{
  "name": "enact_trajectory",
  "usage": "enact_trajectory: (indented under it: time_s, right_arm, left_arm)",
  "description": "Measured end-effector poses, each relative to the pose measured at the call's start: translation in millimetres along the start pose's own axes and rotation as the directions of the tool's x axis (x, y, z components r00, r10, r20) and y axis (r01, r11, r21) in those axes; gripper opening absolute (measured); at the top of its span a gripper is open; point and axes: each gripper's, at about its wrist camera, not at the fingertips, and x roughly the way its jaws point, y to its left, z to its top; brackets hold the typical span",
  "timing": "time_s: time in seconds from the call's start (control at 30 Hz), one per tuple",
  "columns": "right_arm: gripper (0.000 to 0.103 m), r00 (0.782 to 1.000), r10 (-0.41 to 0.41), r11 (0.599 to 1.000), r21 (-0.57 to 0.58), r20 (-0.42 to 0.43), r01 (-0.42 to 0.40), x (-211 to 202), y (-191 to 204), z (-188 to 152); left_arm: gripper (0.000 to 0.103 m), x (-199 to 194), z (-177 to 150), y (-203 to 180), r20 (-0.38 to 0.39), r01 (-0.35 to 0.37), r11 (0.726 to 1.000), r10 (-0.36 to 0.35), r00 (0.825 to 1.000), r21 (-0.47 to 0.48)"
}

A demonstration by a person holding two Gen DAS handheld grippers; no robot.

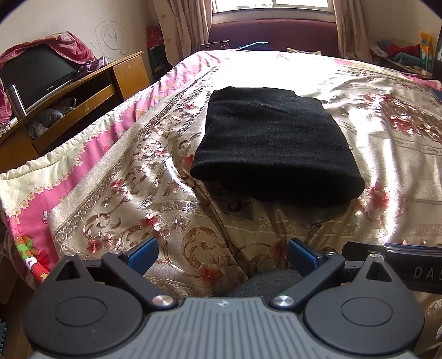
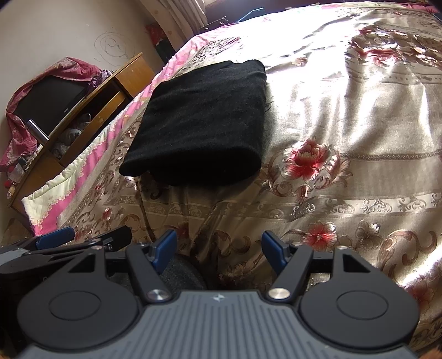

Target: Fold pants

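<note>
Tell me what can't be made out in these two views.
- Pants: inner layers and fold count hidden under the black top layer, both views.
- Window: cut off by the top edge, blown out, left view.
- TV brand text: too small, both views.
- Left gripper: partly cut off by the left edge, right view.

Sunlight from the curtained window [image 1: 272, 4] floods the floral bedspread [image 1: 386, 138]; a wooden cabinet [image 1: 83, 105] lines the scribbled wall [image 1: 113, 34].

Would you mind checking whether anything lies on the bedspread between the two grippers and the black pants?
Nothing visible does. The folded black pants lie on the floral bedspread, and only bare, slightly wrinkled bedspread shows between them and the open left gripper and the open right gripper, both empty and short of the pants.
</note>
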Motion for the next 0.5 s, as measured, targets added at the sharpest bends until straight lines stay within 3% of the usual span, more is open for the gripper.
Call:
enact_trajectory:
  time_s: [0.5]
  right_arm:
    - [0.07,1.0,0.001,1.0,-0.006,0.004,-0.001,-0.8,1.7,-0.5]
  left_arm:
    - [0.103,-2.6,-0.6,1.6,-0.003,0.002,1.0,-0.002,1.0,-0.013]
